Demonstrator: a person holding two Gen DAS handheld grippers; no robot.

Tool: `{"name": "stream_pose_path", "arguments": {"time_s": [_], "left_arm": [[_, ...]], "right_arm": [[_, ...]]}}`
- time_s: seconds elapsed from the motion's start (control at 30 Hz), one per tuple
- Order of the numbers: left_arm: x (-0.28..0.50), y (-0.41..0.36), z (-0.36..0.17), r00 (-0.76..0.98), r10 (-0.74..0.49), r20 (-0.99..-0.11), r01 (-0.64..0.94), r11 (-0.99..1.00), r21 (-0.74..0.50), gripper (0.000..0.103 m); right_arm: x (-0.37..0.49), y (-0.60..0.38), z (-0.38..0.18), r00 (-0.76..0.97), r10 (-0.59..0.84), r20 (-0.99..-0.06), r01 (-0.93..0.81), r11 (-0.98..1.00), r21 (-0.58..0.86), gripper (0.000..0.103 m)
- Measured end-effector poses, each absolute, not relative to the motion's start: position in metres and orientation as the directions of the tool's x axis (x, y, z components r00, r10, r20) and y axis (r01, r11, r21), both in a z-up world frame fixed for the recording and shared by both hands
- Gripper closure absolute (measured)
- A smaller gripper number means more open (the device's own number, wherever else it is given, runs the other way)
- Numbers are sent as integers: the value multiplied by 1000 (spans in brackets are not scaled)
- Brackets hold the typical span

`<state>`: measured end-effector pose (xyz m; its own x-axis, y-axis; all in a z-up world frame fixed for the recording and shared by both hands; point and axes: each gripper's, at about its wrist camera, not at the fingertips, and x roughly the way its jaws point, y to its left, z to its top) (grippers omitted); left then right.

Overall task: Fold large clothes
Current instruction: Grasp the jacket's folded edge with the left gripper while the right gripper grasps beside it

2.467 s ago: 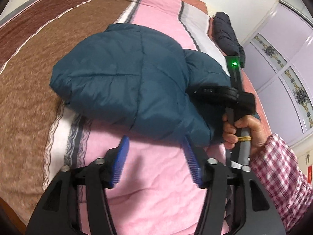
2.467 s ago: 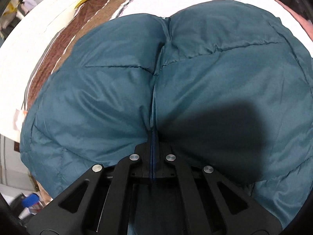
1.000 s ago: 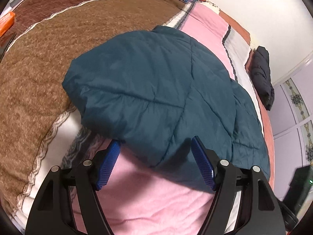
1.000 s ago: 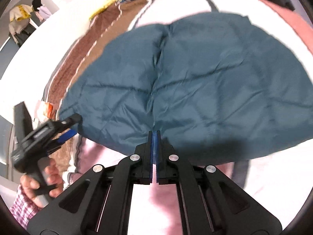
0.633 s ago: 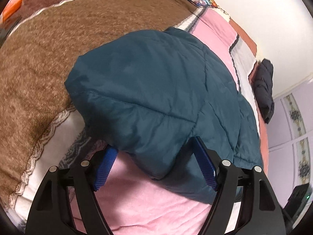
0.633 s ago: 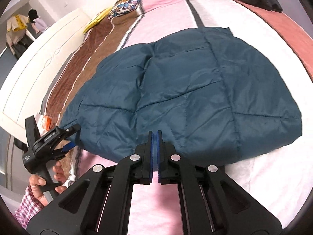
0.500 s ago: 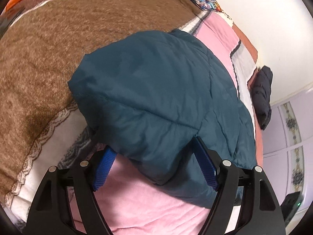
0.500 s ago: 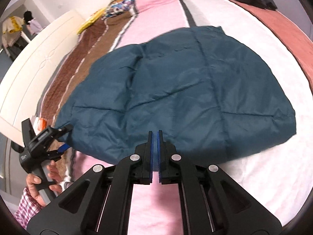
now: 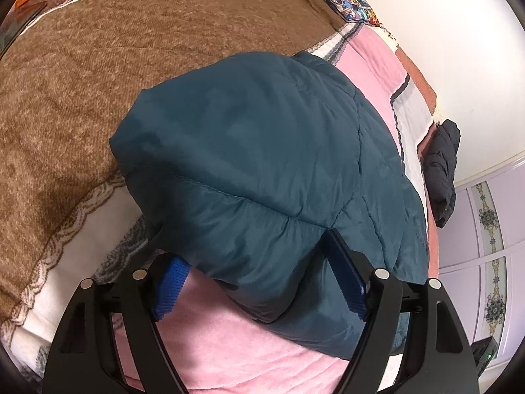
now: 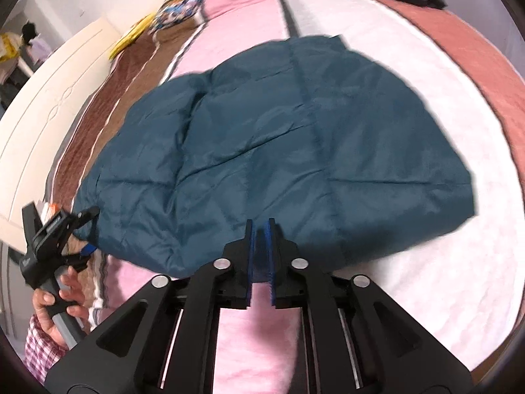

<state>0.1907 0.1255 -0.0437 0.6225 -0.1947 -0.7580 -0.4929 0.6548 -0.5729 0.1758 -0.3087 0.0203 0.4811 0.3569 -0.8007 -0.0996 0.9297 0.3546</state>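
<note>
Teal puffer jacket (image 10: pixel 279 151) lies folded on the bed (image 10: pixel 410 295), bundled across the pink and white stripes of the blanket, its left end over the brown stripe. It looks folded over at least once; we can't tell how many layers.

Our left gripper (image 9: pixel 259 282) is at the jacket's near left corner, jaws wide apart and straddling the puffy folded edge: one blue pad (image 9: pixel 170 287) sits low beside the fabric, the other presses against the fold on the far side. No clamp yet. Our read: this is the setup for grabbing that corner for the next fold, so the wide opening makes sense given how thick the padding is.

Our right gripper (image 10: pixel 260 259) is at the near edge of the jacket, jaws nearly together with a thin gap. Something dark blue shows in the gap, but with motion blur we can't tell if it's fabric or just the pads.

Pose: left gripper is held low, angled along the bed toward the corner; the left hand (image 10: pixel 60 298) wraps its handle, plaid sleeve below. Right gripper points across the jacket's width from the bed's near side.

A dark garment (image 9: pixel 443 164) sits at the far edge of the bed, well apart.
</note>
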Motion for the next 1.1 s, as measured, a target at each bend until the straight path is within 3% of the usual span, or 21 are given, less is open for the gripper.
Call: {"name": "stream_pose_path", "arguments": {"time_s": [0.03, 0.1, 0.27, 0.43, 0.53, 0.57, 0.6, 0.7, 1.1], "left_arm": [[192, 126, -44, 621, -196, -759, -492, 656, -572, 26], [193, 127, -44, 622, -199, -758, -491, 655, -575, 26], [195, 129, -44, 630, -202, -750, -488, 648, -585, 28], [198, 125, -33, 642, -174, -747, -460, 692, -557, 57], [199, 123, -25, 647, -154, -747, -445, 719, -534, 73], [199, 124, -23, 649, -153, -745, -442, 722, -532, 76], [198, 125, -20, 653, -153, -742, -435, 726, -533, 79], [194, 127, -12, 668, -152, -728, -410, 742, -531, 85], [108, 155, 3, 673, -111, -731, -379, 797, -469, 88]], "right_arm": [[173, -318, 24, 495, 351, -795, -81, 929, 360, 83], [160, -345, 30, 539, 325, -777, -20, 927, 374, 65], [137, -408, 8, 530, 351, -772, 167, 849, 501, 47], [154, -431, -20, 499, 458, -736, 266, 727, 633, 46], [173, -431, -25, 514, 452, -730, 291, 708, 643, 46], [176, -430, -27, 519, 450, -727, 294, 704, 646, 54], [179, -429, -28, 515, 449, -730, 302, 702, 645, 68], [176, -418, -22, 508, 425, -749, 280, 741, 610, 82], [102, -371, -8, 475, 429, -768, 142, 824, 548, 86]]}}
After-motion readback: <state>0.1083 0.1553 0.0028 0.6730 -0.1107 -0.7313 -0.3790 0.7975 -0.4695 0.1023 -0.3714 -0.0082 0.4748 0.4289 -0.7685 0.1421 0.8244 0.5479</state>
